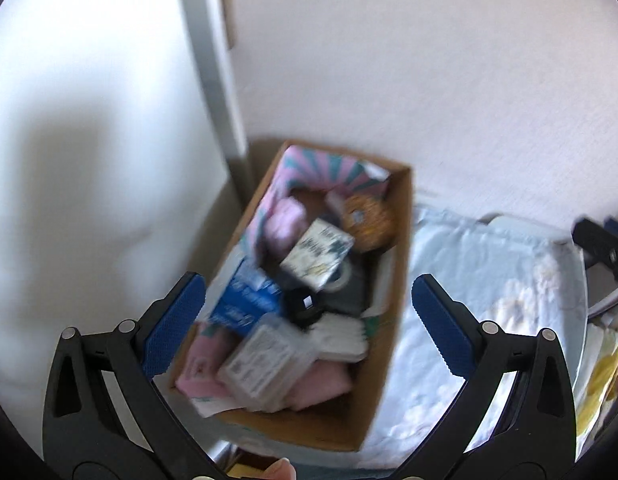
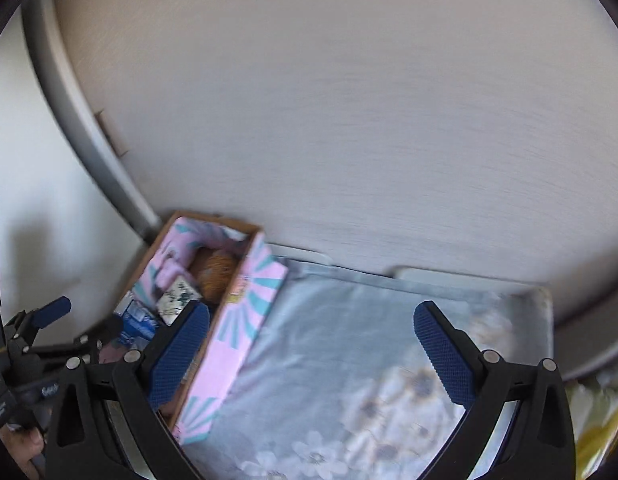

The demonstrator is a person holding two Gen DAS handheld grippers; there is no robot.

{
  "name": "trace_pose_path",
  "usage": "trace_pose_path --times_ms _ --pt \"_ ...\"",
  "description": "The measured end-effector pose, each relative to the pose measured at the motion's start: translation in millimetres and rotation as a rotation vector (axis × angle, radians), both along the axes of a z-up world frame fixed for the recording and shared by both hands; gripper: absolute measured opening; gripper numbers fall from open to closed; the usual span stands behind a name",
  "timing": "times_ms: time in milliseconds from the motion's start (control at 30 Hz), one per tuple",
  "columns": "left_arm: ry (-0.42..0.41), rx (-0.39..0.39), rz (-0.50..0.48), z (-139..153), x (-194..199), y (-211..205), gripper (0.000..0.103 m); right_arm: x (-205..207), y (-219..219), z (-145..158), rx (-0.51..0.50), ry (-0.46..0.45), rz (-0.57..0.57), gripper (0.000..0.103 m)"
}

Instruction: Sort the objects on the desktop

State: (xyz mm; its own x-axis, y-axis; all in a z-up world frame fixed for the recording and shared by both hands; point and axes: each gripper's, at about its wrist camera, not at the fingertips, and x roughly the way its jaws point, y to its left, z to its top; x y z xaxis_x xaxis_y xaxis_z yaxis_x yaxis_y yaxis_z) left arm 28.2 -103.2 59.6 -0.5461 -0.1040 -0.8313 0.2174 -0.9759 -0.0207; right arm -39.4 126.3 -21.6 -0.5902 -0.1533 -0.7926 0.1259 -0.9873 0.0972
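Observation:
A cardboard box (image 1: 393, 280) with a pink and teal lining stands against the wall, full of small items: a blue packet (image 1: 245, 300), a white patterned box (image 1: 317, 256), an orange round thing (image 1: 369, 220), a clear plastic case (image 1: 265, 360), pink cloth (image 1: 321, 384). My left gripper (image 1: 305, 316) is open and empty, held above the box. My right gripper (image 2: 309, 344) is open and empty, above the pale blue flowered cloth (image 2: 349, 360) to the right of the box (image 2: 237, 340). The left gripper (image 2: 49, 320) shows at the left edge of the right wrist view.
The flowered cloth (image 1: 481, 280) covers the tabletop right of the box. A white wall (image 1: 389, 60) rises just behind. A grey frame (image 1: 213, 80) and white panel (image 1: 89, 160) stand at the left. A yellow patterned thing (image 1: 601, 376) lies at the far right.

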Motion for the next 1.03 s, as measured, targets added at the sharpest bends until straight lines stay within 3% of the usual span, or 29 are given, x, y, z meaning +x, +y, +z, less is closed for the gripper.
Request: trace_pose_path --times_ms 300,533,1033 --pt "0.05 0.002 -0.136 40.4 -22.9 57.0 0.103 34.0 53.1 12.5 0.034 0.021 -0.175 0.102" --pt "0.081 -0.02 -0.212 60.4 -20.0 87.0 0.103 61.5 69.5 13.8 0.044 0.031 -0.259 0.102" --pt "0.062 -0.028 -0.244 53.1 -17.4 101.7 0.103 66.4 69.7 6.4 0.071 0.02 -0.289 0.102"
